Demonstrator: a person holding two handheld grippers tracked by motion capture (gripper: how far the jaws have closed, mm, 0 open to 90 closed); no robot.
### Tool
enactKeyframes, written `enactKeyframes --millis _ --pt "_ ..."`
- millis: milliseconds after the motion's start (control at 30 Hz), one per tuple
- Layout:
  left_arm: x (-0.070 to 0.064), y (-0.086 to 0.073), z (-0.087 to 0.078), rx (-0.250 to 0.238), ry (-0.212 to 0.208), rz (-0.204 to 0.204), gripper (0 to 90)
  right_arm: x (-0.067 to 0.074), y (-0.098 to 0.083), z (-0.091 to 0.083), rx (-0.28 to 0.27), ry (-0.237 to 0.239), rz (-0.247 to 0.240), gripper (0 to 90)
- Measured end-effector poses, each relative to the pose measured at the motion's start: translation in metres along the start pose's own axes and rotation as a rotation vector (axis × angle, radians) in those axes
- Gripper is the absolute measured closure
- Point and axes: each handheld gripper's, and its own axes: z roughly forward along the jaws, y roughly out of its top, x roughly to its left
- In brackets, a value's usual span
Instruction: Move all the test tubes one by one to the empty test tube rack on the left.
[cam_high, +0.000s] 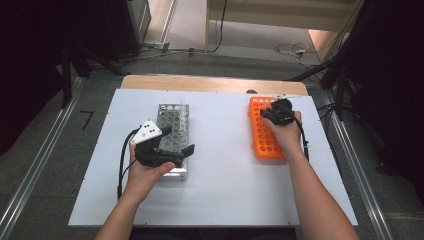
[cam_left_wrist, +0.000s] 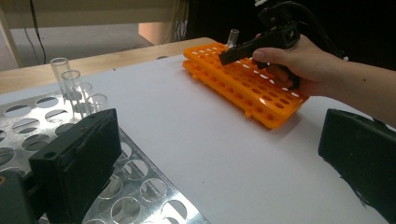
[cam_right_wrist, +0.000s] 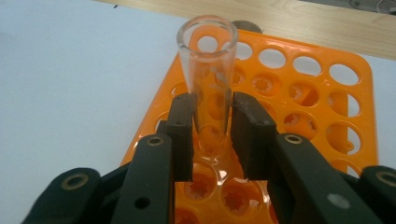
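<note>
A clear glass test tube (cam_right_wrist: 208, 70) stands upright in a hole of the orange rack (cam_right_wrist: 322, 116), near the rack's far end. My right gripper (cam_right_wrist: 212, 105) is shut on it, its two black pads pressing the tube's sides a little above the rack's top. In the high view the right gripper (cam_high: 274, 111) sits over the orange rack (cam_high: 264, 137) at the table's right. My left gripper (cam_high: 177, 140) hangs open over the near right end of the metal rack (cam_high: 170, 120), with nothing between its jaws. Several glass tubes (cam_left_wrist: 70, 84) stand at the metal rack's far end.
Both racks lie on a white board (cam_high: 220, 165) on a wooden table (cam_high: 210, 82). A wide bare strip of board separates the racks. Cables trail from both grippers. Dark stands and floor cables surround the table.
</note>
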Motion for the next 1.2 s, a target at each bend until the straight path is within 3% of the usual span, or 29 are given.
enactKeyframes --millis 233,633,933,1200 --pt "-0.002 -0.001 0.001 0.002 -0.005 0.003 0.0 0.003 0.0 0.001 -0.007 -0.027 -0.021 73.2" --pt "0.0 -0.001 0.001 0.001 -0.006 -0.001 0.0 0.003 -0.001 -0.004 -0.049 -0.019 -0.018 73.8" --pt "-0.001 0.0 0.002 0.001 -0.009 0.003 0.0 0.0 0.003 -0.024 -0.128 0.021 0.001 73.9" --pt "-0.003 0.0 0.003 0.002 -0.012 0.007 0.0 0.004 0.005 -0.045 -0.167 0.064 -0.016 73.9"
